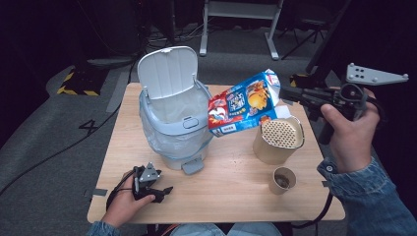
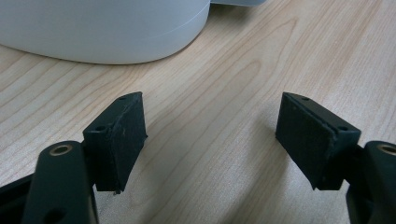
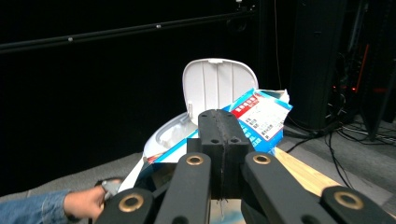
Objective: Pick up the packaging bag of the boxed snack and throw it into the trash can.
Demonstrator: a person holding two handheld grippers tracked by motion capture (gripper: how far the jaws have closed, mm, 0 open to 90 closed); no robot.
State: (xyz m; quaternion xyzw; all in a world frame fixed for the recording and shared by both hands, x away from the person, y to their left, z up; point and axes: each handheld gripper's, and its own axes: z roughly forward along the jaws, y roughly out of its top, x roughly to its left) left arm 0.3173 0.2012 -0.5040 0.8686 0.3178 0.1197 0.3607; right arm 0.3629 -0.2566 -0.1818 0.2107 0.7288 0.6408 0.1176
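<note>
High view: right gripper (image 1: 287,95) holds a colourful carton (image 1: 242,103) in the air, just right of the white pedal bin (image 1: 172,123), whose lid stands open. The carton's lower end hangs at the bin's right rim; its upper end, the torn-open top, is at the gripper. Below the carton, right of the bin, stands a tan cylinder with a perforated top (image 1: 278,140); nearer the person, a small paper cup (image 1: 282,180). All on the wooden table (image 1: 231,191).

Right gripper view: looks along the carton toward the bin (image 3: 205,100), showing the inner face of the raised lid and the carton's printed label panel (image 3: 261,119), neither readable from above. The left hand (image 3: 86,203) appears low in the frame.

Left gripper view: close on the table grain (image 2: 210,93) and the bin's curved white base (image 2: 102,32).

Carton axis: long axis tilted, sloping down from the gripper toward the bin's mouth.

Fingers: right gripper's pressed together, pinching the carton's top edge. Left gripper (image 1: 164,192), resting on the table in front of the bin, has its fingers (image 2: 119,137) spread wide with nothing between them, only bare wood.
</note>
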